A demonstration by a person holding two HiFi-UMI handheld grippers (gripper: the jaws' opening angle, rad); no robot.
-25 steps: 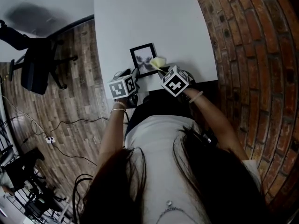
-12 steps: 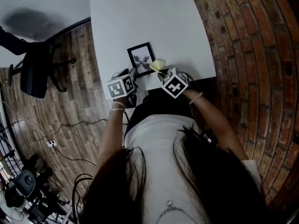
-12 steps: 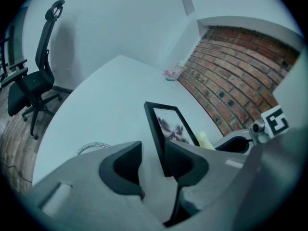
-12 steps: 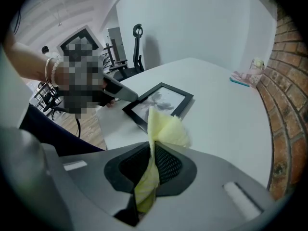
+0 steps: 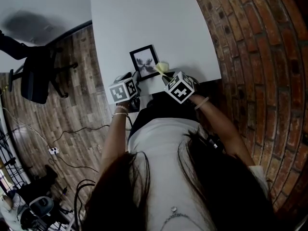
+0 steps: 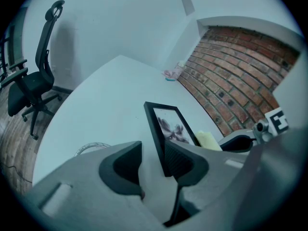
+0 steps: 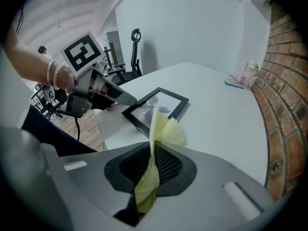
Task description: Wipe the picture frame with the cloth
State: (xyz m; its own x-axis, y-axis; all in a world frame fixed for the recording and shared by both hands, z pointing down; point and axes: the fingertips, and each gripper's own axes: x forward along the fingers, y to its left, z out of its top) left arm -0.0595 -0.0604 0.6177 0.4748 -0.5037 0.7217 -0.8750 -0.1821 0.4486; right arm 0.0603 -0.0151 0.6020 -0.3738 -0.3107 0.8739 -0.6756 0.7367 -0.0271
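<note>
On the worktop (image 5: 144, 18), the picture frame (image 5: 145, 61) has its near corner between the spread left claw (image 6: 152, 154), while the right claw (image 7: 152, 159) pinches the cloth (image 7: 163, 129).

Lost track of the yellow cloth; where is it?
In the head view, the yellow cloth is pinched in the right gripper, beside the black picture frame's right edge.

The picture frame (image 5: 145, 61) lies on the surface (image 5: 139, 18). The left tongs (image 6: 153, 162) seemingly straddle its near left corner; the cloth (image 5: 162, 67), in the right tongs (image 7: 151, 165), sits at its near right corner.
</note>
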